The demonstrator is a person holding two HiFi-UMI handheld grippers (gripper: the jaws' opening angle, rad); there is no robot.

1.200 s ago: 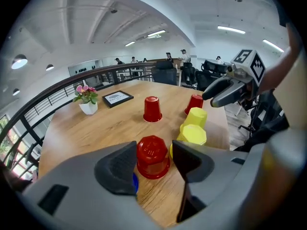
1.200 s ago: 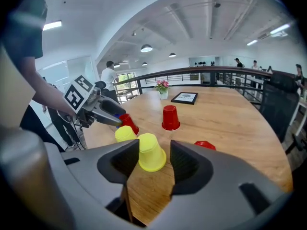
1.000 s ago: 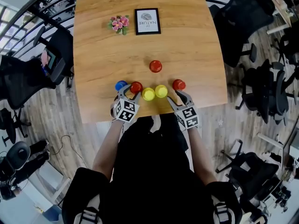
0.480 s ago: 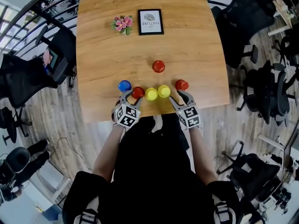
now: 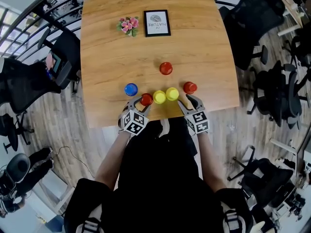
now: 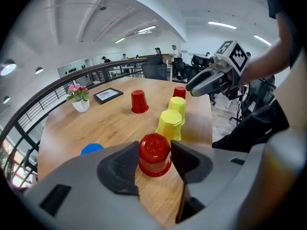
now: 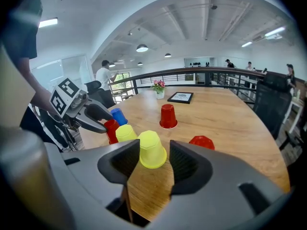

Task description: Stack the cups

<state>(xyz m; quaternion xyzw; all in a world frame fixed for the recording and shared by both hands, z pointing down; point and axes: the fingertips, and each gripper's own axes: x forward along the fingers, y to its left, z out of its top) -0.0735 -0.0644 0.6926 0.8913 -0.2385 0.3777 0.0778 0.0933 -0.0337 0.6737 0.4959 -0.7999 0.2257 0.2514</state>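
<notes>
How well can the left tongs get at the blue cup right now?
Probably not yet: the left tongs are closed on a red cup. The blue cup stands close by with nothing between, so once emptied they likely could.

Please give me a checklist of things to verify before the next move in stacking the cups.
1. Left gripper pads touch both sides of the red cup: ok.
2. Right gripper closed on the yellow cup: not ok, a gap shows at one pad.
3. Both cups stand mouth down: ok.
4. Red cup lifted off the table: cannot tell.
5. Space beside the red cup: not ok, the second yellow cup stands close.
</notes>
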